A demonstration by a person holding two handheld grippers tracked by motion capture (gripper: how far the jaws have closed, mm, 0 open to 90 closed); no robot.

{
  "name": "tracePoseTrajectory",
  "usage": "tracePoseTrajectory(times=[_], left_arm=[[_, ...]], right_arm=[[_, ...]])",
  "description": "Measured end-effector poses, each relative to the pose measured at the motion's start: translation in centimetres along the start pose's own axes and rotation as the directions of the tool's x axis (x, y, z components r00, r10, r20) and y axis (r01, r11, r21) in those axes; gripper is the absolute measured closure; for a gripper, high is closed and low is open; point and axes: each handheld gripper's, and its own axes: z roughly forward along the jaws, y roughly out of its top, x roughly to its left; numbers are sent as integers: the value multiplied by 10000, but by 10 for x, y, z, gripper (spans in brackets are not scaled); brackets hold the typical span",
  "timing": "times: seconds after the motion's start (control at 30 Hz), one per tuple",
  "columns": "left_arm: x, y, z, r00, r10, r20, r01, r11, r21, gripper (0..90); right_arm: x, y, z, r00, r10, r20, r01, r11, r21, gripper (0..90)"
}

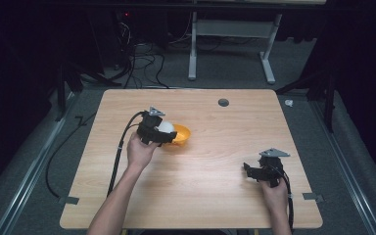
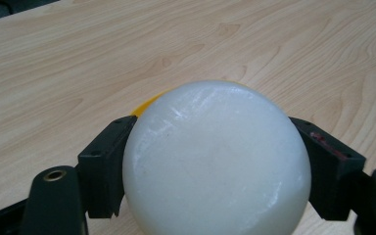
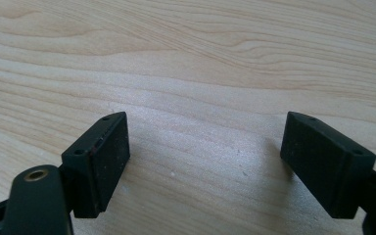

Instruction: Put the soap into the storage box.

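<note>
A white ball (image 2: pixel 218 159) sits clamped between the two black jaws of my left gripper (image 2: pixel 218 171). In the high view that left gripper (image 1: pixel 160 131) holds the white ball (image 1: pixel 165 127) over the near rim of an orange bowl (image 1: pixel 182 134) at the table's middle left. A sliver of the orange bowl (image 2: pixel 144 105) peeks out behind the ball in the left gripper view. My right gripper (image 3: pixel 203 161) stands open over bare wood, nothing between its jaws. In the high view the right gripper (image 1: pixel 247 169) rests near the table's front right, pointing left.
The wooden table (image 1: pixel 210 186) has a dark round cable hole (image 1: pixel 223 102) near its far edge. Cables trail off the left side and lie on the floor behind. A white desk frame (image 1: pixel 235 29) stands beyond the table.
</note>
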Motion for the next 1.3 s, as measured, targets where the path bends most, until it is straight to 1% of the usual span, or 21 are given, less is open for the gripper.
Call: tracePoseTrajectory(times=[0.03, 0.13, 0.23, 0.33, 0.4, 0.63, 0.73, 0.83, 0.93, 1.13, 1.2, 1.3], left_arm=[[1, 1, 1, 9999, -67, 109, 66, 10000, 28, 246], [0, 5, 5, 10000, 24, -19, -24, 9999, 151, 246], [0, 9, 9, 10000, 75, 21, -76, 9997, 220, 246], [0, 12, 14, 9999, -41, 114, 39, 9998, 179, 246], [0, 13, 18, 10000, 14, -16, -13, 9995, 312, 246], [0, 15, 32, 9999, 3, -161, 7, 9983, 575, 246], [1, 16, 38, 9996, 50, -266, -28, 9968, 799, 246], [0, 17, 43, 9994, 88, -333, -58, 9959, 906, 246], [0, 16, 48, 9994, 38, -343, -5, 9954, 960, 246], [3, 13, 57, 9985, 2, -543, 69, 9914, 1304, 246], [4, 12, 60, 9983, -72, -582, 150, 9908, 1348, 246], [4, 12, 62, 9982, -50, -599, 134, 9900, 1403, 246]], right_arm=[[0, 0, 0, 10000, 2, 0, -2, 10000, -1, 194], [0, 0, 0, 10000, 5, -1, -5, 10000, 1, 194], [0, 0, 0, 10000, -6, -7, 6, 10000, -5, 195], [0, 0, 0, 10000, -5, -5, 5, 10000, -5, 195], [0, 0, 0, 10000, 5, -2, -5, 10000, 3, 194], [0, 0, 0, 10000, -5, -11, 5, 10000, -3, 195], [0, 0, 0, 10000, 7, -12, -7, 10000, -2, 194], [0, 0, 0, 10000, 4, -20, -4, 10000, -9, 194], [0, 0, 0, 10000, 7, -15, -7, 10000, -1, 194], [0, 0, 0, 10000, -7, -24, 7, 10000, -4, 194], [0, 0, 0, 10000, -7, -25, 7, 10000, -5, 194], [0, 0, 0, 10000, -14, -31, 14, 10000, -6, 194]])
